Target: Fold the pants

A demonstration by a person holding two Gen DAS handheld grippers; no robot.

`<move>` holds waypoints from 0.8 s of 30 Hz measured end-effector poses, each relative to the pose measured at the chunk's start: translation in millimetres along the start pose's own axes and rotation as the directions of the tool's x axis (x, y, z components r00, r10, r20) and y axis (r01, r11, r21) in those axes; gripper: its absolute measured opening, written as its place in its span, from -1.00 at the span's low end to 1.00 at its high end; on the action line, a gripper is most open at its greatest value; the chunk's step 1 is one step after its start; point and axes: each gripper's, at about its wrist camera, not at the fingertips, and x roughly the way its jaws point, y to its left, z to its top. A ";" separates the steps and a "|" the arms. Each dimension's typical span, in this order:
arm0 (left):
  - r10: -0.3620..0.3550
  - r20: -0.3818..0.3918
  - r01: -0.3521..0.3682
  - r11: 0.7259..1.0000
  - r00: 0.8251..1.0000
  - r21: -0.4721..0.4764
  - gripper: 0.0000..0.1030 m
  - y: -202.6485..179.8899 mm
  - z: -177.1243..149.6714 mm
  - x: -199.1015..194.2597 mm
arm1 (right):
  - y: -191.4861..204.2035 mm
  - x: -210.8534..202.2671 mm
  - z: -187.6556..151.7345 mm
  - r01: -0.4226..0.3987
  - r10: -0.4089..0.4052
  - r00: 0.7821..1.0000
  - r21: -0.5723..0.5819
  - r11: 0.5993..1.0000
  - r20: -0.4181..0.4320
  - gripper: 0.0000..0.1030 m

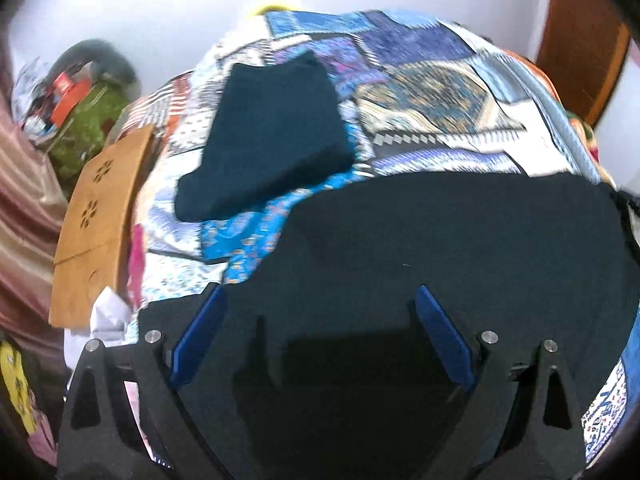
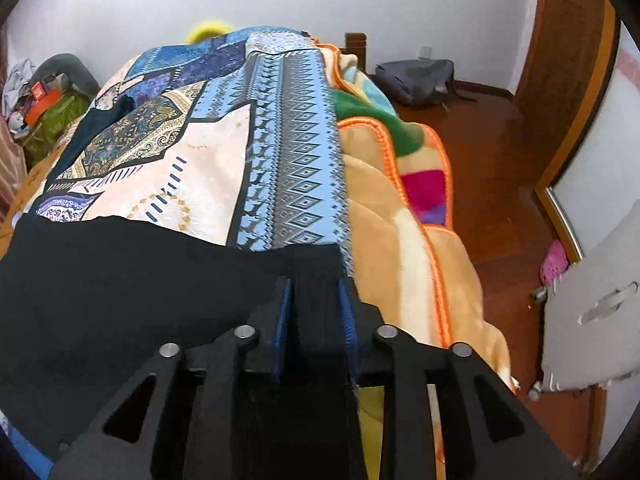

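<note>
Black pants [image 1: 460, 240] lie spread across the near part of a bed with a patterned blue quilt [image 1: 420, 92]. My left gripper [image 1: 320, 300] is open, its blue pads wide apart just above the black cloth. My right gripper [image 2: 314, 292] is shut on the ribbed edge of the pants [image 2: 140, 280] near the quilt's right border. A folded dark garment [image 1: 272, 136] lies farther up the quilt; its corner also shows in the right wrist view [image 2: 104, 116].
A tan and orange-trimmed blanket [image 2: 384, 208] hangs off the bed's right side over a wooden floor [image 2: 500, 152]. A grey bag [image 2: 416, 74] lies by the far wall. A brown board [image 1: 100, 220] and clutter [image 1: 76, 104] sit to the bed's left.
</note>
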 end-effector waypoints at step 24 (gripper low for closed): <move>0.000 0.056 -0.009 0.985 0.998 0.171 0.87 -67.0 -18.6 -11.7 | 11.6 -76.5 -105.5 -0.111 0.117 0.991 0.099 0.989 -0.063 0.18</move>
